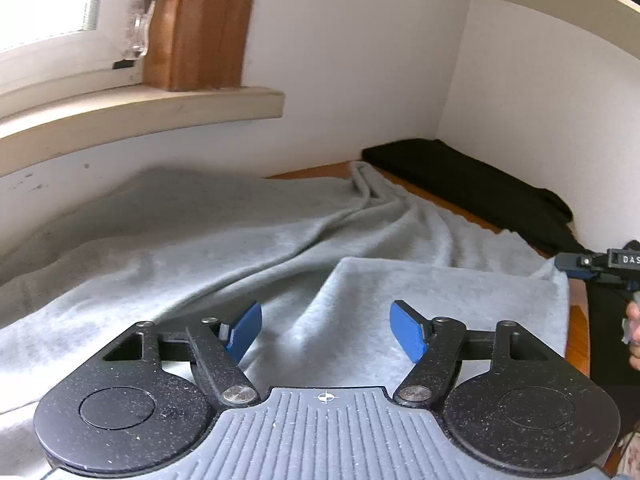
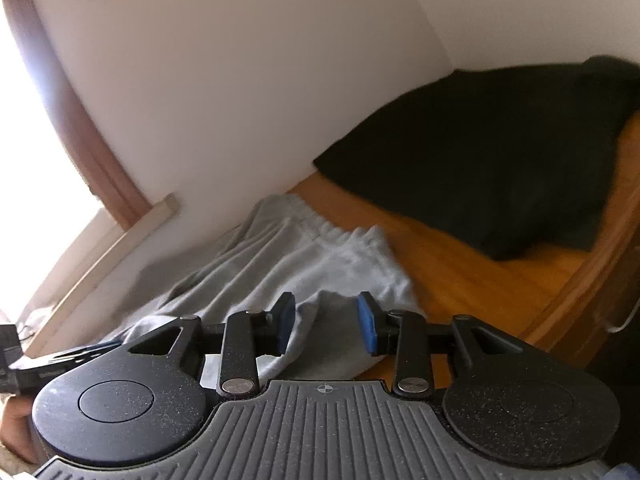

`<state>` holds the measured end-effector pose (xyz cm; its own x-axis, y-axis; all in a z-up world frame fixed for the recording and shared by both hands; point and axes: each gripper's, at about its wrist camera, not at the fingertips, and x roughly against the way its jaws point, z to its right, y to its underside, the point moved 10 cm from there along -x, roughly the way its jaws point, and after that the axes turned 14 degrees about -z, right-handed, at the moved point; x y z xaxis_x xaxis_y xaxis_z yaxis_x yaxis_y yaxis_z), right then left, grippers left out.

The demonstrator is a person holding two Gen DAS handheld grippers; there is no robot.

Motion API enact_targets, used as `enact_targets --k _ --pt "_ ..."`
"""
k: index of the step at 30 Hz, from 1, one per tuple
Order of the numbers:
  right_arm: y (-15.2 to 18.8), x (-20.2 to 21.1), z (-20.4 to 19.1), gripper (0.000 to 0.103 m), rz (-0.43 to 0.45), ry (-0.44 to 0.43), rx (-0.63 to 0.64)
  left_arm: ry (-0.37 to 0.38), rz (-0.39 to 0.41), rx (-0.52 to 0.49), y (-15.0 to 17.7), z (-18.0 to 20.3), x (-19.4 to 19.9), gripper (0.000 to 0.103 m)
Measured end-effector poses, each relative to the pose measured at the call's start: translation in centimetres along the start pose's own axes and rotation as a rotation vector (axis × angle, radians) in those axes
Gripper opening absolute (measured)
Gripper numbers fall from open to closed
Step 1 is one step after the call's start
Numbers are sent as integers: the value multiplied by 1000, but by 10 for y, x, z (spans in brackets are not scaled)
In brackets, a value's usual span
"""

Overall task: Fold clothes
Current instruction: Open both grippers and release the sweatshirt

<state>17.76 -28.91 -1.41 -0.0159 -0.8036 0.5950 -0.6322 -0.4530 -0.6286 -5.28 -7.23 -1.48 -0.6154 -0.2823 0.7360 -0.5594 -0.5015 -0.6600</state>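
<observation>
A grey sweat garment point(image 1: 192, 240) lies spread and wrinkled across the wooden table point(image 1: 578, 324), with one part folded over on top point(image 1: 440, 292). My left gripper point(image 1: 326, 330) hovers low over this fold, open, its blue pads wide apart with nothing between them. In the right wrist view the same grey garment point(image 2: 320, 256) shows its gathered waistband toward the wall. My right gripper point(image 2: 327, 322) stands open just above the garment's near edge, and its pads do not press the cloth.
A black garment point(image 1: 480, 188) point(image 2: 500, 160) lies folded in the far corner against the white walls. A window sill point(image 1: 140, 112) juts out above the table's left side. Bare orange table top point(image 2: 460, 264) separates the two garments. A person's hand point(image 1: 634, 320) shows at the right edge.
</observation>
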Motion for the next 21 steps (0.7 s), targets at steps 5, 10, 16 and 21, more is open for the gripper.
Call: enact_targets --k 5,10,16,21 --pt "-4 11 0 35 80 170 97 -55 12 22 5 -16 25 79" --pt "-12 32 -21 40 255 206 207 -100 40 62 14 -42 59 85" --pt "7 -13 -43 36 56 136 332 -165 36 108 31 -73 73 89" --pt "8 6 1 29 85 382 316 -180 42 151 46 -90 86 89"
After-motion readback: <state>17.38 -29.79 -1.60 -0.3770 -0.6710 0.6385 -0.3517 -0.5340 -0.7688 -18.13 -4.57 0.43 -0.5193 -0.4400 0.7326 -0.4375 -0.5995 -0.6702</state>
